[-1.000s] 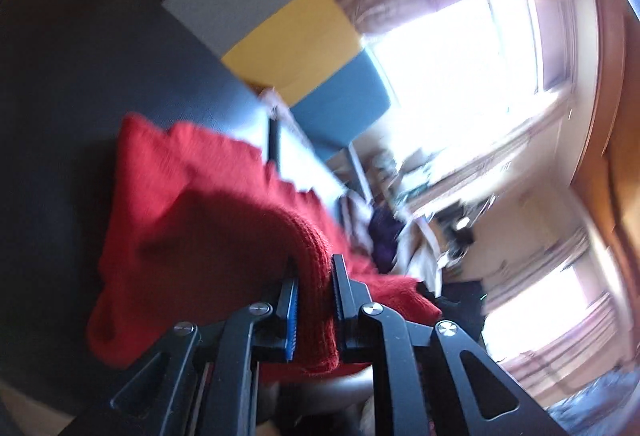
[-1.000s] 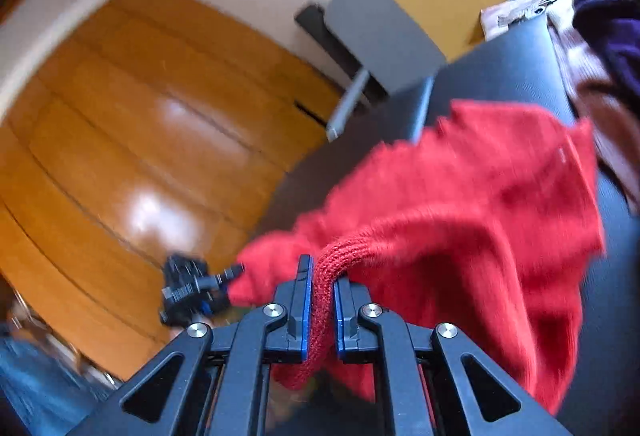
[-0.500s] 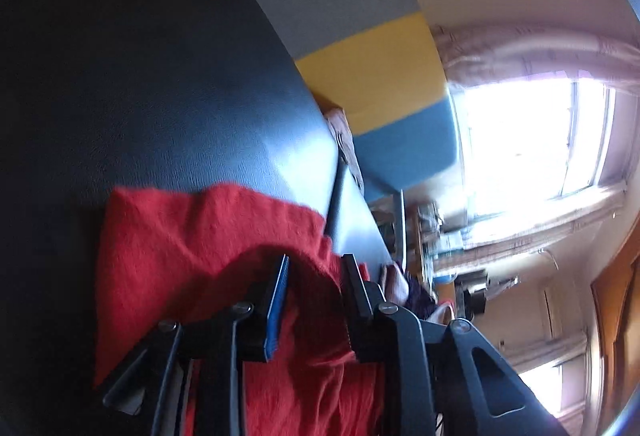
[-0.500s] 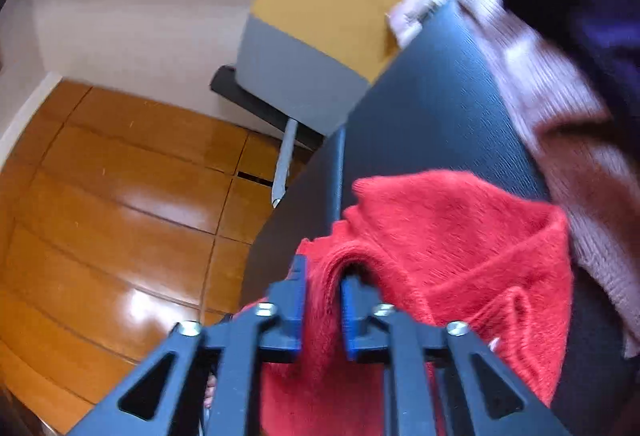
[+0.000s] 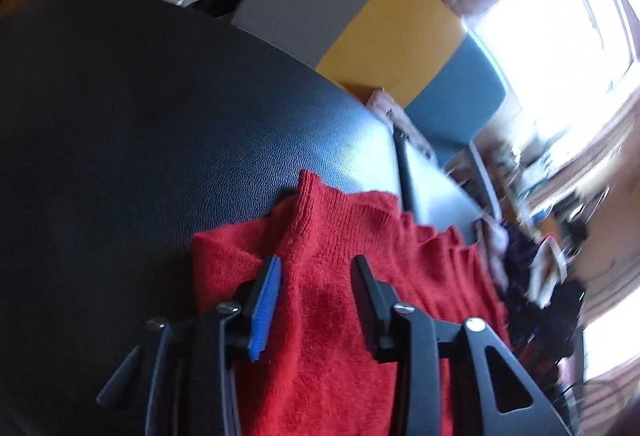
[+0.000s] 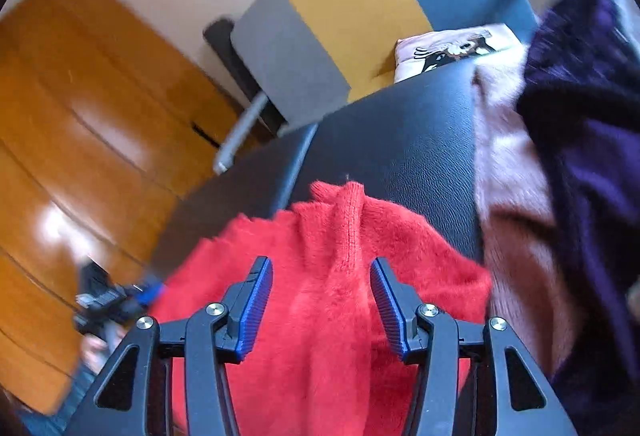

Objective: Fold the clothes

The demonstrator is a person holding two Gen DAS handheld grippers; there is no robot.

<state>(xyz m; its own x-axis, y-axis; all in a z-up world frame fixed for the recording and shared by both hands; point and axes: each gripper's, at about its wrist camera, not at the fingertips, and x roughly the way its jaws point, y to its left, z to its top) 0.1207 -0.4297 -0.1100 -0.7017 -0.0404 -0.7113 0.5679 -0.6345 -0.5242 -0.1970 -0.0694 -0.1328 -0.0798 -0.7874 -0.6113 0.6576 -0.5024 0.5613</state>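
A red knitted sweater (image 5: 340,276) lies folded on a black leather surface (image 5: 140,136). My left gripper (image 5: 316,260) hovers over the sweater's far edge, its jaws opening, pads clear of the knit on both sides. In the right wrist view the same red sweater (image 6: 332,268) spreads beneath my right gripper (image 6: 320,264), whose jaws are also opening; a ribbed ridge of the fabric runs between the blue pads without touching them. The black surface (image 6: 400,140) shows beyond it.
A pink-brown garment (image 6: 508,204) and a dark purple one (image 6: 580,140) lie heaped right of the sweater. A grey, yellow and blue chair back (image 6: 344,16) stands behind the surface, with a printed cushion (image 6: 452,48). Wooden floor (image 6: 80,116) lies left. A bright window (image 5: 560,4) glares.
Both grippers carried the pinched sweater edge down onto the surface, then let it go. Their jaws have spread apart and the fabric now rests flat.
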